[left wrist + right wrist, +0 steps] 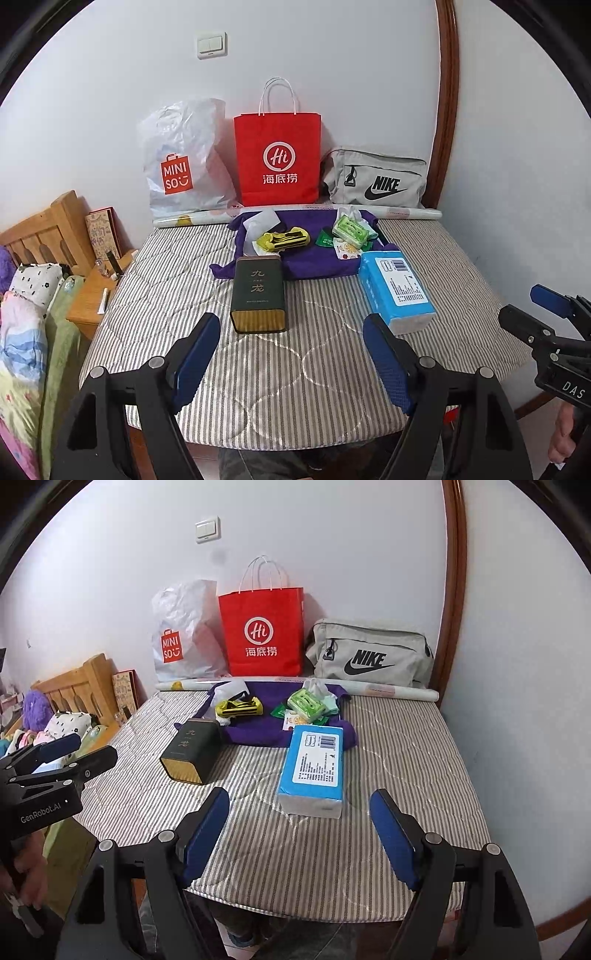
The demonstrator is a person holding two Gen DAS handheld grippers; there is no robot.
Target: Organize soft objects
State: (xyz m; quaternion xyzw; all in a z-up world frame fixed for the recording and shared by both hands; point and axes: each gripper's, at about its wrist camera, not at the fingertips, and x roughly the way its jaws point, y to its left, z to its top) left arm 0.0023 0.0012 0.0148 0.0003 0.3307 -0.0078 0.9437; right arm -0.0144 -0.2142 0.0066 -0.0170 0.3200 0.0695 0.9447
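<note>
Now both grippers hover side by side over the near edge of the striped mattress (pixel 332 369), tilted downward, jaws spread wide and holding nothing. The left gripper (pixel 291 354) points toward a dark green tin (pixel 258 299) lying on its side; the right gripper (pixel 299 834) faces a blue tissue pack (pixel 314 768) just ahead. Toward the far edge a purple cloth (pixel 317 258) lies spread, carrying yellow socks (pixel 284 240) and a green tissue packet (pixel 351 229). Along the far edge stand a white plastic bag (pixel 184 162), a red paper bag (pixel 277 158) and a grey pouch (pixel 376 181). Bare mattress lies open between grippers and items.
</note>
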